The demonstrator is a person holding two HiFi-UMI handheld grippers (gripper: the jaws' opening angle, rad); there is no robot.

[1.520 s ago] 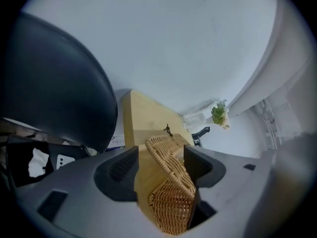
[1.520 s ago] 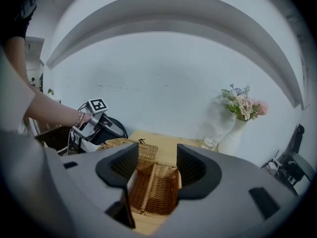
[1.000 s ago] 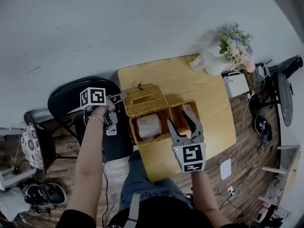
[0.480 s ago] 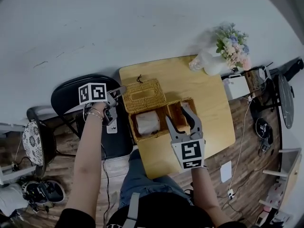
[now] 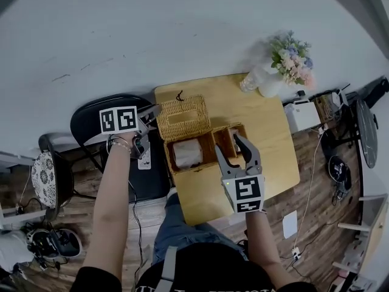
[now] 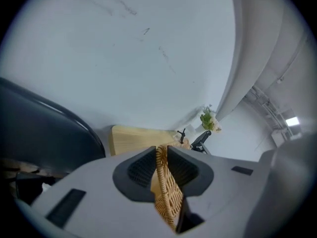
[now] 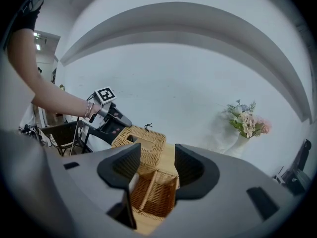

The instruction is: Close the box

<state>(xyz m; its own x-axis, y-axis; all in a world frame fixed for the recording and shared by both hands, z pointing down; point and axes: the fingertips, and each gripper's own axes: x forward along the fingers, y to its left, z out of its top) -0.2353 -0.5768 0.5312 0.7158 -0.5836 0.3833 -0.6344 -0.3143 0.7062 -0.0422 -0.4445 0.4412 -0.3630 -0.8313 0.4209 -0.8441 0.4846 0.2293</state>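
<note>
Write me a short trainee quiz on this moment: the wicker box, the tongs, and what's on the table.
1. True or false: the lid lies shut on the box.
2. Which tongs grip the lid's edge? A. left tongs B. right tongs
3. What stands at the table's far corner?
Key: 1. False; the box is open. 2. A; its jaws have just been closing, with the lid between them. The right tongs are open. 3. A vase of flowers.

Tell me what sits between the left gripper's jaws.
The wicker lid, held by its edge: the left gripper has just been closing its jaws onto it, pads pressing both faces. The left gripper view shows this.
</note>
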